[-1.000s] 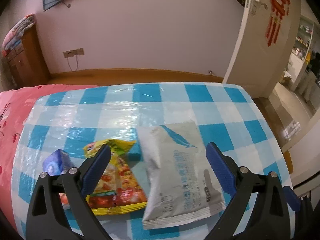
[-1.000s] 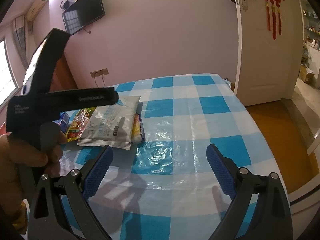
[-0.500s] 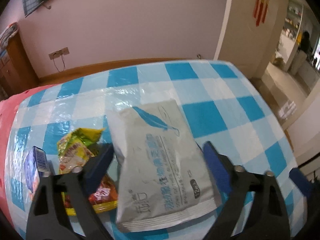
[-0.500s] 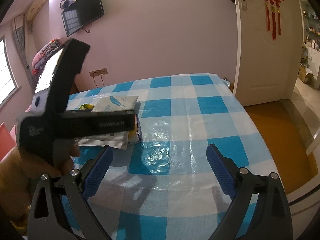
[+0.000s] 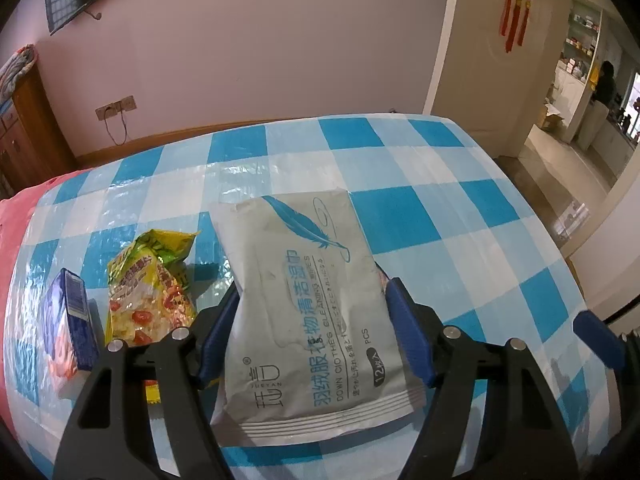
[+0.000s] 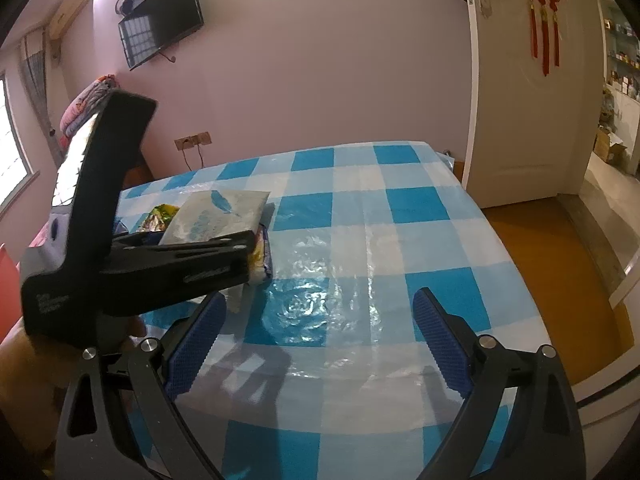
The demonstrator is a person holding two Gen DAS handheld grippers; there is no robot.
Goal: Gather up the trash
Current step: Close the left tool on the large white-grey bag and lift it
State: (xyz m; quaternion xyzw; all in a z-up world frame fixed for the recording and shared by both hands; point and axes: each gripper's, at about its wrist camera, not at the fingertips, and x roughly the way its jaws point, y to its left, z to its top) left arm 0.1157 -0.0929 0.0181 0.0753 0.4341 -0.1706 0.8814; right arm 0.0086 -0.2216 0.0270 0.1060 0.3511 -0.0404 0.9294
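L gripper (image 5: 312,320) is closing around the grey wet-wipes pack (image 5: 308,304); the pack sits btwn its blue pads (image 5: 406,332), w/ both pads right at the pack's long edges. Can't tell if they press yet, so not a firm grip. Pack lies flat on the blue-checked tablecloth (image 5: 440,216), its sealed end toward the gripper's base. Just left of the L gripper: yellow snack bag (image 5: 148,280), crumpled, partly under the left pad. Further left, a blue carton (image 5: 70,320) beside the snack bag. R gripper (image 6: 316,336) hangs w/ jaws wide apart, nothing btwn them, only bare cloth ahead. Pack is ahead-left of it, behind the L gripper's black body.
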